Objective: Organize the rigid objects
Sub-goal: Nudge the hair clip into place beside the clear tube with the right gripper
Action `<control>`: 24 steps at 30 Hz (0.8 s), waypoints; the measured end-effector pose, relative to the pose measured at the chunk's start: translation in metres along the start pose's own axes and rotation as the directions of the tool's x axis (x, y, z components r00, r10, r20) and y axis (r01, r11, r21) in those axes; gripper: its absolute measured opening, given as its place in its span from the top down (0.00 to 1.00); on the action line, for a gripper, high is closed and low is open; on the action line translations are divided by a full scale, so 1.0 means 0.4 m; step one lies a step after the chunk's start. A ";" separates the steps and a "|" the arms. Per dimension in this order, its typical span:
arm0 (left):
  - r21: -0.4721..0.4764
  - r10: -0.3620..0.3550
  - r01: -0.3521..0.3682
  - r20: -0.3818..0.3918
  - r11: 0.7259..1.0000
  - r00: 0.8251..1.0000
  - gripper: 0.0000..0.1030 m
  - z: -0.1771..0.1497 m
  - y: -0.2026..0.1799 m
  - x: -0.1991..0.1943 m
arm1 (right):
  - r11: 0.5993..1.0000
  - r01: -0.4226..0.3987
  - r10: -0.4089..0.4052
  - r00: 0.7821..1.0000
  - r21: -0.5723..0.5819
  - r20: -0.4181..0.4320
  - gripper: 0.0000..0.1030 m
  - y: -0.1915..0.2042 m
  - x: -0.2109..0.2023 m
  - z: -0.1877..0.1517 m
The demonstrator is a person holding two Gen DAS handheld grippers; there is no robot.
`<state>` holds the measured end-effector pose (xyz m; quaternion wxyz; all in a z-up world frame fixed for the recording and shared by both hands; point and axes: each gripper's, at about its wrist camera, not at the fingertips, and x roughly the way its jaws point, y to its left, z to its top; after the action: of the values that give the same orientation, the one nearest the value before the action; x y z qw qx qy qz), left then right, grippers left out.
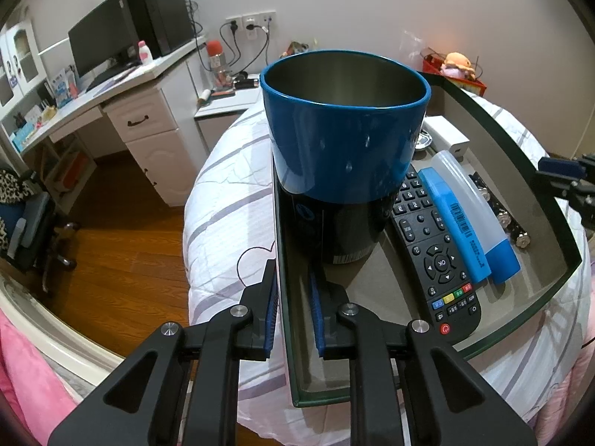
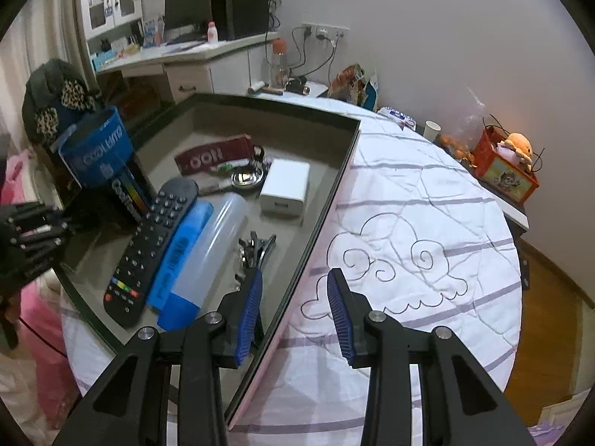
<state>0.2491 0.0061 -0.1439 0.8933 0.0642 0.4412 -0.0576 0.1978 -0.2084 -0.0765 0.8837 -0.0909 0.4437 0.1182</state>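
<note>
A dark-rimmed tray [image 1: 550,230] lies on the bed; it also shows in the right wrist view [image 2: 334,193]. In it stand a blue and black metal cup [image 1: 342,148], a black remote [image 1: 431,256], a blue and clear case [image 1: 468,219], a white box [image 2: 285,187] and metal clips [image 2: 253,249]. My left gripper [image 1: 293,308] is open, its fingers straddling the tray's left wall just before the cup. My right gripper [image 2: 295,312] is open, straddling the tray's right wall. The cup [image 2: 100,156] shows at the left of the right wrist view.
The tray rests on a white quilt with purple stripes [image 2: 409,223]. A red cloth [image 2: 215,156] and a small metal dish [image 2: 247,178] lie at the tray's far end. A white desk with a monitor [image 1: 104,41] stands beyond the bed. A red box with a plush toy [image 2: 509,171] sits by the wall.
</note>
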 end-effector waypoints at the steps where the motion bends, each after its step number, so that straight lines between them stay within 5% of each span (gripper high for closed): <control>1: -0.001 -0.003 0.003 0.001 1.000 1.000 0.85 0.000 0.001 0.000 | 1.000 0.002 -0.002 1.000 0.000 0.006 0.63 -0.001 -0.002 0.003; 16: -0.018 -0.006 0.006 0.007 1.000 1.000 0.84 0.004 0.028 0.009 | 0.993 -0.080 0.083 0.996 -0.082 0.041 0.62 0.073 0.008 0.071; 24: -0.009 -0.051 0.051 0.047 0.999 0.998 0.84 0.023 0.029 -0.020 | 0.998 -0.056 0.057 0.998 -0.028 0.039 0.54 0.036 0.013 0.062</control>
<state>0.2532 0.0164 -0.1315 0.9018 0.0472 0.4221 -0.0797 0.2153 -0.1873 -0.0669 0.8873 -0.0879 0.4269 0.1508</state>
